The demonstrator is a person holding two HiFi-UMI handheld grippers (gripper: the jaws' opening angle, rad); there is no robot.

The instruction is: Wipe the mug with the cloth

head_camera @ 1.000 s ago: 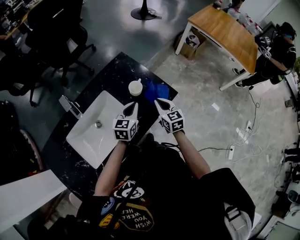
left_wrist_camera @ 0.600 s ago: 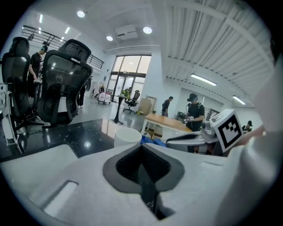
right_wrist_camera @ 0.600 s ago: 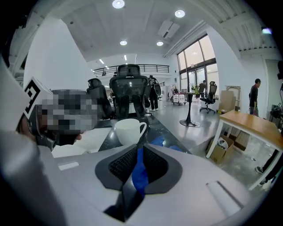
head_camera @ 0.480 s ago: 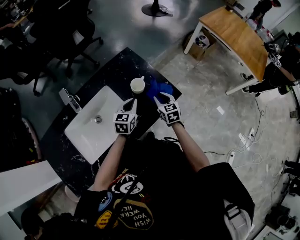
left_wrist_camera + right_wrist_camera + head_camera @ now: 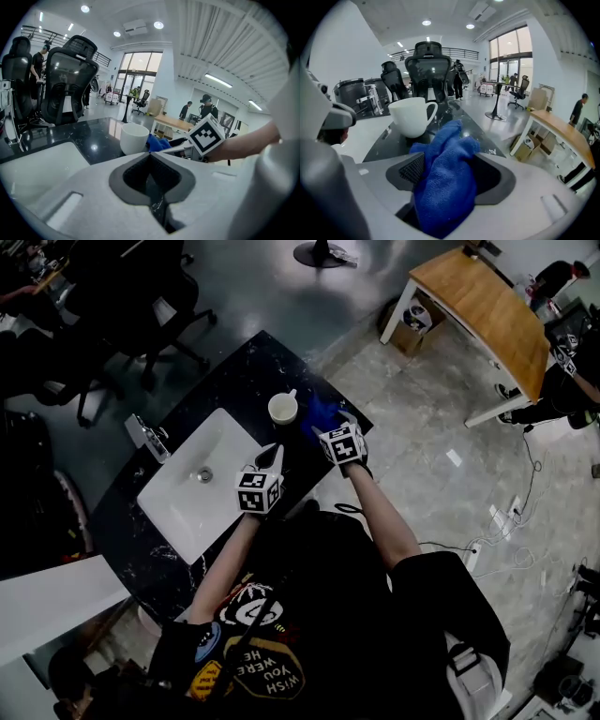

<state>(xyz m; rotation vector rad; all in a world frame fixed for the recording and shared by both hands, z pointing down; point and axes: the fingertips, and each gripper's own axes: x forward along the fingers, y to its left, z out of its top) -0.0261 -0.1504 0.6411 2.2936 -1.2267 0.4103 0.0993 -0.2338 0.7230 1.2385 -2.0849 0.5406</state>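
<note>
A white mug (image 5: 282, 409) stands on the black counter (image 5: 234, 371) beside the sink; a crumpled blue cloth (image 5: 325, 412) lies just right of it. My right gripper (image 5: 330, 427) is down over the cloth. Its jaws have just been opening and stand wide, with the cloth (image 5: 445, 178) bunched between them and the pads not pressing it. The mug (image 5: 410, 117) is just beyond, handle to the right. My left gripper (image 5: 272, 454) is shut and holds nothing, a little short of the mug (image 5: 134, 138). The cloth (image 5: 157, 143) shows behind its tips.
A white sink basin (image 5: 178, 512) with a faucet (image 5: 148, 435) fills the counter's left part. Office chairs (image 5: 141, 296) stand beyond it. A wooden table (image 5: 487, 320) and a person (image 5: 572, 362) are at the far right. Cables lie on the floor (image 5: 506, 521).
Both grippers have come down and forward toward the mug. The right gripper, shut before, has reached the blue cloth and now stands open around it.
</note>
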